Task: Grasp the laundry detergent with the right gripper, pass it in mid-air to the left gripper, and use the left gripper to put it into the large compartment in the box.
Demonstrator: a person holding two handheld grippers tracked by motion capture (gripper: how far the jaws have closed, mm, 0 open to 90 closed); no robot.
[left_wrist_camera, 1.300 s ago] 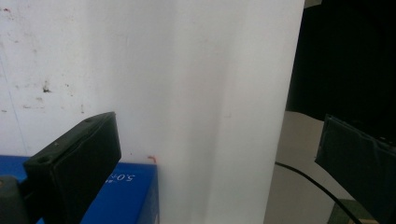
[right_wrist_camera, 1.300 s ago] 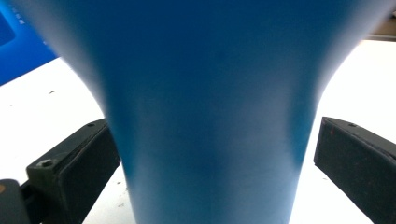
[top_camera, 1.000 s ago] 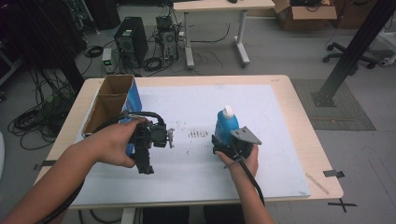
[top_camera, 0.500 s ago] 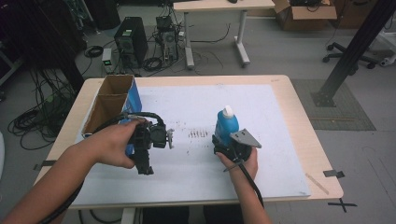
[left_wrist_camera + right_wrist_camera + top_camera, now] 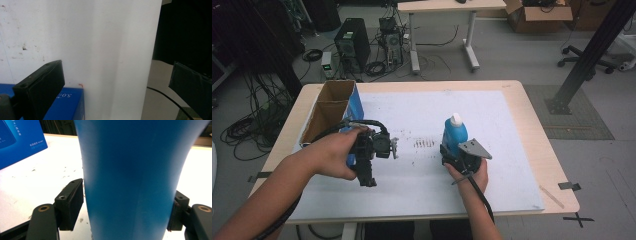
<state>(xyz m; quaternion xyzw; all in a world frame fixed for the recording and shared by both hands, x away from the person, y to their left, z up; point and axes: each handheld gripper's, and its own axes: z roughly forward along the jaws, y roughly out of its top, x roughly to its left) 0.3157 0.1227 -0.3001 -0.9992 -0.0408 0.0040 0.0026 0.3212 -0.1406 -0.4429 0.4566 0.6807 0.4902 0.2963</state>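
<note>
Right tongs (image 5: 125, 207) clamp an upright blue bottle (image 5: 455, 135), white-capped.

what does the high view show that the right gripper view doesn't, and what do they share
High view alone: the bottle's white cap, the open cardboard box, the left tongs, both hands and the floor with computers. Right gripper view alone: the right tongs with a black jaw pressed against each side of the bottle. Both: the blue bottle, the white mat and the box's blue side.
</note>
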